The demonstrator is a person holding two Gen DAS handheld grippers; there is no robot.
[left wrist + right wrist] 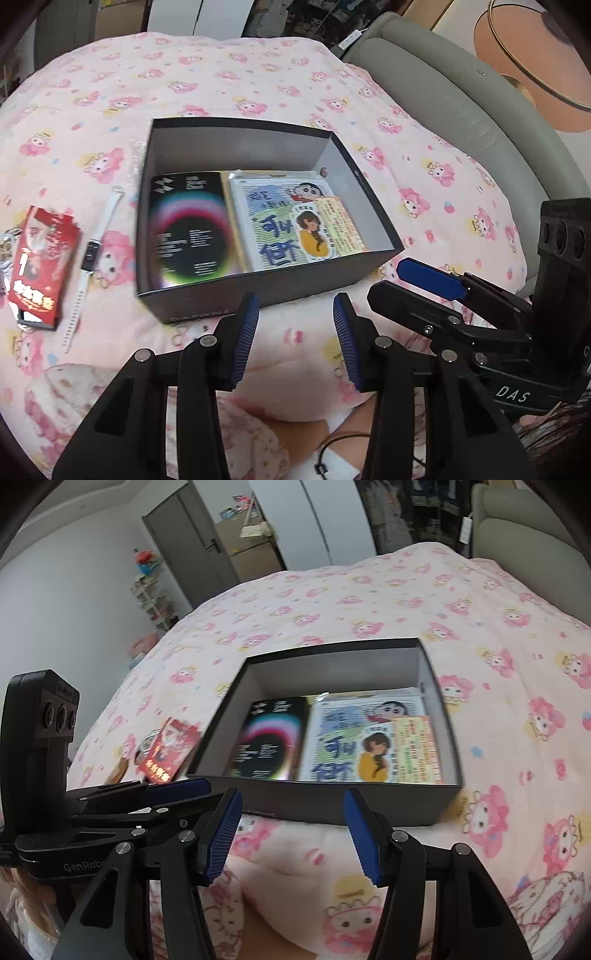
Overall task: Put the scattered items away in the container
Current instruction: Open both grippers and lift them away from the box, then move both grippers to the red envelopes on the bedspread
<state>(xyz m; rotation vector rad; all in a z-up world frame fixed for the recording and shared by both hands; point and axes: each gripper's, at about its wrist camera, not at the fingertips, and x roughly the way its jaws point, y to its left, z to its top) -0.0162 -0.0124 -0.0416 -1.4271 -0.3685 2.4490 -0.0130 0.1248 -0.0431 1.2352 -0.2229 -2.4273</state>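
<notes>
From the left wrist, the left tool (295, 317) hangs over the pink bed (258, 74) just short of the box (258, 291), its pads parted with nothing between them. The box stands open on the quilt, already holding a dark booklet (190, 229) and a cartoon-printed pack (284, 221) lying flat side by side. Still scattered left of the box are a white watch (90, 254) just beside its wall and a red packet (44, 266) further out, touching a keyring (7, 243) at the frame's edge. The next pick probably falls to this tool: swing left, come down over the watch's face, and clear the box's near corner on the way. The right tool's body (480, 314) sits close on the right, so room is tight there.

From the right wrist, the right tool (291, 812) is likewise spread wide and empty, facing the box's near wall (332, 805). The quilt to the right is open; the other tool's body (40, 738) crowds the left.
</notes>
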